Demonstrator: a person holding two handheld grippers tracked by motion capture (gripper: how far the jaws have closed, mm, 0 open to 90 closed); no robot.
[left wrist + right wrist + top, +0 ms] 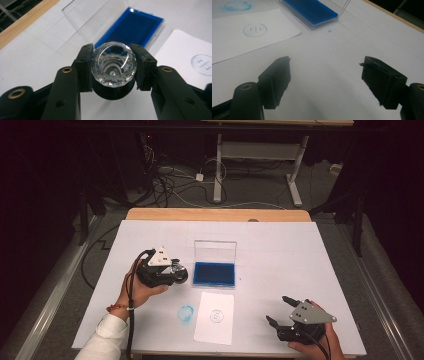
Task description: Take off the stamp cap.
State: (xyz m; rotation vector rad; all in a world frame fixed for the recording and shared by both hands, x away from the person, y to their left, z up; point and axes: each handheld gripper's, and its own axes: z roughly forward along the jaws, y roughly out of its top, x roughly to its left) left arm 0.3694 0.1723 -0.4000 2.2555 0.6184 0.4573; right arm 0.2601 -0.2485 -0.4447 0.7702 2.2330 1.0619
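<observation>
A clear faceted stamp (113, 65) with a round handle sits between the jaws of my left gripper (113, 66), which is shut on it. In the high view that left gripper (176, 272) hovers just left of the blue ink pad (215, 274), whose clear lid (215, 251) stands open behind it. The blue ink pad (130, 28) lies beyond the stamp in the left gripper view. A white paper sheet (215, 317) carries a round blue stamp mark (216, 316). My right gripper (280, 312) rests open at the front right, with nothing between its fingers (275, 80).
A smudged blue ink blot (185, 313) marks the white table cover (280, 250) left of the sheet. The wooden table edge (215, 214) runs along the back. Cables and desk legs (218, 170) lie on the floor beyond. The ink pad (310, 11) and sheet (249, 32) lie ahead of the right gripper.
</observation>
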